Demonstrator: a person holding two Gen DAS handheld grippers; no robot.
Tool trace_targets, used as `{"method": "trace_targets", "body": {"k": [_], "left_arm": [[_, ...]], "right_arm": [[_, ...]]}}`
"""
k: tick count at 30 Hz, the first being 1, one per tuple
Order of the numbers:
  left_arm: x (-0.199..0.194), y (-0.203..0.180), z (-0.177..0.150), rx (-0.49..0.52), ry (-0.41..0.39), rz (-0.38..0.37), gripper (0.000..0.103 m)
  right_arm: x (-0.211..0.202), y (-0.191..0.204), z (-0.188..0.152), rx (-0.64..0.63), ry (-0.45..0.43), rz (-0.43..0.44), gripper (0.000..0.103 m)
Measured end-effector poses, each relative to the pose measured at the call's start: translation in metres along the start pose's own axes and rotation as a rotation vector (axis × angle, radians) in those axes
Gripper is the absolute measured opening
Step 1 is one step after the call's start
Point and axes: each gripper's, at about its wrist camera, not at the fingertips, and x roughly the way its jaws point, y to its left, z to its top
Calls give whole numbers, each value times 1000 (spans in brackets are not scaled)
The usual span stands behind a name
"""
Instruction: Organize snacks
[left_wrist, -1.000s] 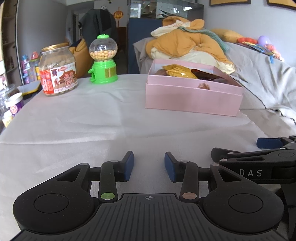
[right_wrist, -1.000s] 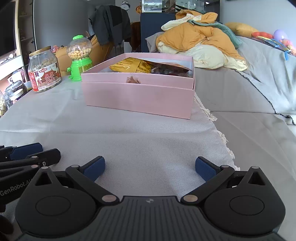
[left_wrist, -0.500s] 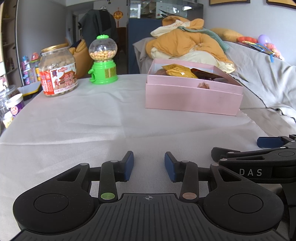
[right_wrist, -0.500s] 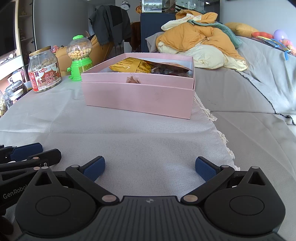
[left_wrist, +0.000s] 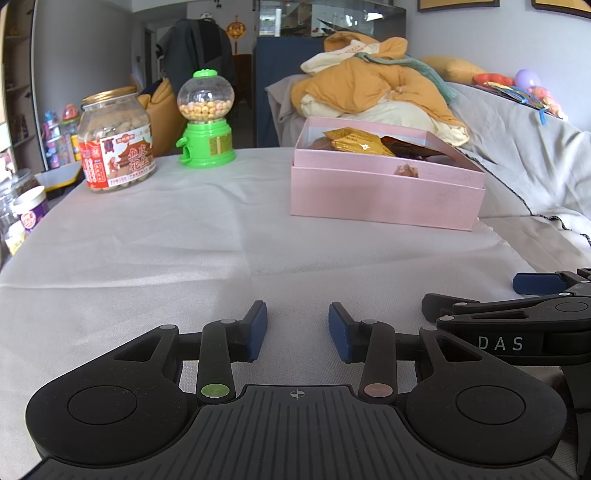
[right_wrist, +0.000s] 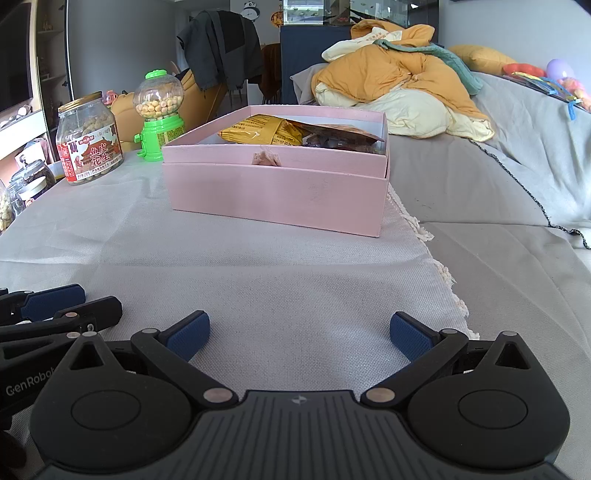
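A pink box (left_wrist: 384, 195) stands on the white cloth; it also shows in the right wrist view (right_wrist: 273, 195). Inside lie a yellow snack packet (left_wrist: 354, 142) (right_wrist: 258, 131) and darker brown packets (right_wrist: 332, 134). My left gripper (left_wrist: 297, 326) rests low over the cloth, well short of the box, empty, its jaws a narrow gap apart. My right gripper (right_wrist: 299, 332) is wide open and empty, beside the left one and also short of the box.
A peanut jar (left_wrist: 116, 142) and a green gumball dispenser (left_wrist: 207, 120) stand at the far left of the table. Small jars (left_wrist: 31, 214) sit off the left edge. A grey sofa (right_wrist: 517, 155) with a heap of bedding (right_wrist: 399, 77) lies to the right.
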Motion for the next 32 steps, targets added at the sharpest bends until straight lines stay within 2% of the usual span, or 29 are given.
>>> {"method": "trace_targets", "body": {"k": [11, 32], "left_arm": [[0, -2, 0, 14, 2, 10, 43], [0, 5, 0, -31, -3, -23, 43]], "right_arm": [[0, 0, 0, 0, 0, 0, 103], [0, 0, 0, -2, 0, -2, 103]]}}
